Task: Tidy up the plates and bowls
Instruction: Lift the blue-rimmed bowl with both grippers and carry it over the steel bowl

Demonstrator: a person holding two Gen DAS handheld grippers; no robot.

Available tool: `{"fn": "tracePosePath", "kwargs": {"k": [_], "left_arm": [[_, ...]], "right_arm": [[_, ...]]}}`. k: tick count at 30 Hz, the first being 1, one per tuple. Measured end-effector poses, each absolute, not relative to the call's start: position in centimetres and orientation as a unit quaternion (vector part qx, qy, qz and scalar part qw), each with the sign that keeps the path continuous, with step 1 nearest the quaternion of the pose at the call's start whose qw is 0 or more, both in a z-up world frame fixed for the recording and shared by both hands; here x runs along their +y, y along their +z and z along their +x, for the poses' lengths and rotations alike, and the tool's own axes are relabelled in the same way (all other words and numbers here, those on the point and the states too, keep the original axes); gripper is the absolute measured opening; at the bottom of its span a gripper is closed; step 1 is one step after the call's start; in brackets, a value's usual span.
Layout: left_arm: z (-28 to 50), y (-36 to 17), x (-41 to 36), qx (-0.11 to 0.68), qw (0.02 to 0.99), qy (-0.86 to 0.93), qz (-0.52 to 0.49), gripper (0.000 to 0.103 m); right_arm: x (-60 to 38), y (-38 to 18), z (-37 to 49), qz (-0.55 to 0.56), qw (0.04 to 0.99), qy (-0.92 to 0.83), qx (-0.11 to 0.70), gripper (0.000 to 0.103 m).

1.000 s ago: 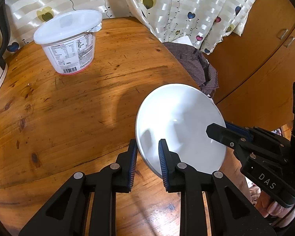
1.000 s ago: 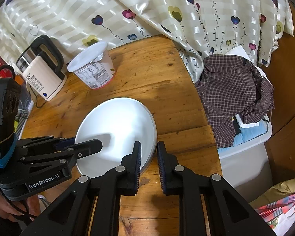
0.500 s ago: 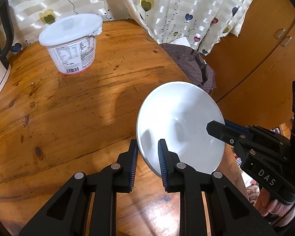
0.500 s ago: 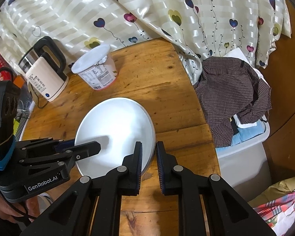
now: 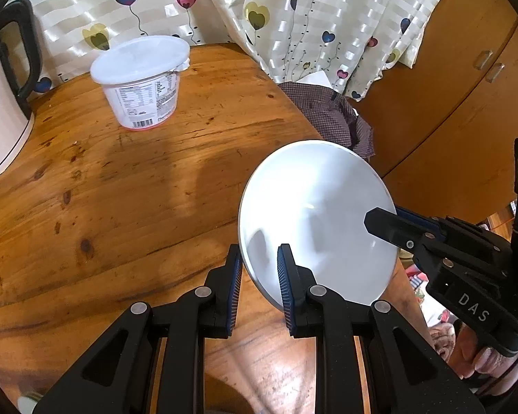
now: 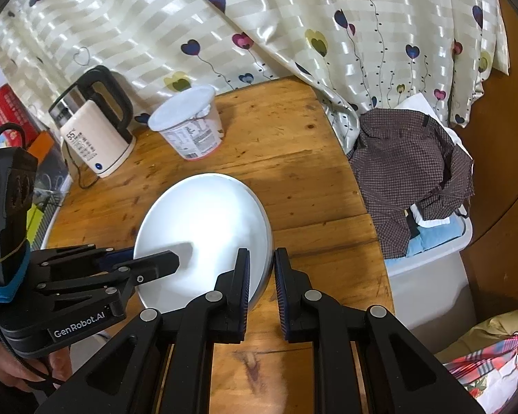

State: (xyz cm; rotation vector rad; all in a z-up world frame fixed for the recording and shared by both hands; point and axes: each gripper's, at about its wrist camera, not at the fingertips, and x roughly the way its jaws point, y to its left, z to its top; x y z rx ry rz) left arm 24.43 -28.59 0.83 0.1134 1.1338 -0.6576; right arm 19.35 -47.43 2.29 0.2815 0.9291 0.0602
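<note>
From the left wrist, the left gripper pinches the near rim of one white bowl, held tilted above the wooden surface near its right edge. The right gripper clamps the opposite rim. One lidded tub stands well apart; bare wood lies between.

From the right wrist, the right gripper is narrow on the bowl's rim. One kettle and one tub stand by the curtain; a laundry bin sits past the edge.

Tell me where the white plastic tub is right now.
The white plastic tub stands on the wooden table near the curtain, right of the cream electric kettle.
</note>
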Motion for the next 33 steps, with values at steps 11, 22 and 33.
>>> {"fn": "tracePosePath", "kwargs": {"k": [11, 22, 33], "left_arm": [[21.4, 2.7, -25.7, 0.517, 0.801, -0.298, 0.046, 0.022], [18.7, 4.2, -23.0, 0.507, 0.811, -0.289, 0.041, 0.022], [15.9, 5.0, -20.3, 0.504, 0.818, -0.277, 0.032, 0.022]], "right_arm": [[-44.7, 4.8, 16.6, 0.124, 0.893, 0.044, 0.431, 0.015], [-42.5, 5.9, 14.2, 0.123, 0.895, 0.063, 0.424, 0.015], [-40.2, 6.8, 11.6, 0.124, 0.897, 0.082, 0.416, 0.015]]}}
